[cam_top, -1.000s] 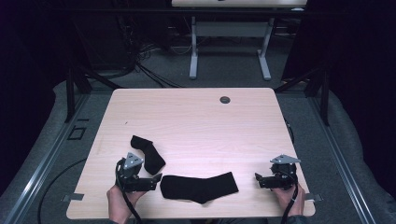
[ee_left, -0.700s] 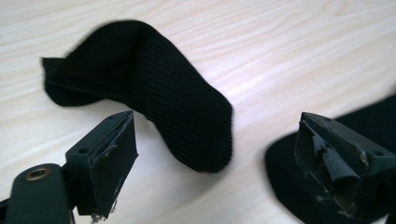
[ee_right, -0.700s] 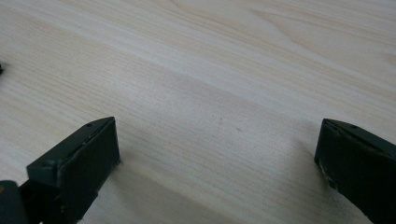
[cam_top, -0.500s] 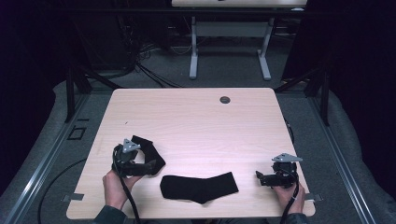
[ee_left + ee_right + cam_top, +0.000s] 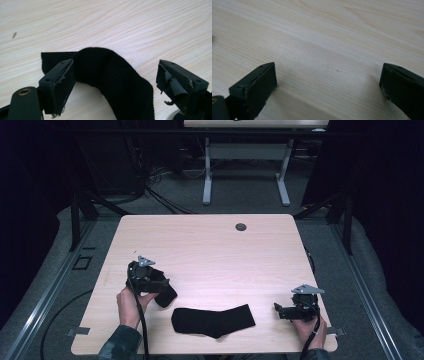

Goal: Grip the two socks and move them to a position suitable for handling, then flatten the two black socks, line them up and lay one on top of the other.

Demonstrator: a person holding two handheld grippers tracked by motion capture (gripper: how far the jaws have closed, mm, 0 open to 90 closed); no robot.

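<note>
Reaching over a pale wooden table [image 5: 210,245] in the high view, the left gripper [image 5: 159,284] sits atop a crumpled black sock [image 5: 167,295] near the left edge, while a second black sock [image 5: 212,321] lies flat near the front edge, apart from both tools; the right gripper [image 5: 279,309] rests low at the front right corner, well apart from either sock, and a small round grommet [image 5: 241,227] marks the far side of the tabletop; in the left gripper view, the crumpled sock [image 5: 112,80] humps up between the two black jaws, its ribbed fabric against the left pad and clear of the torn right pad, so the jaws, which have just been closing a little, stand wide and released with cloth between them, not yet pinching it; in the right gripper view, the jaws stand spread and released over bare wood grain [image 5: 324,50], nothing between them; judged from this, the work on the socks is at an early stage, with one sock about to be taken up and the other untouched, so any pairing or folding is left to do; no brand, label or writing can be read on the socks, the grippers or the table.
</note>
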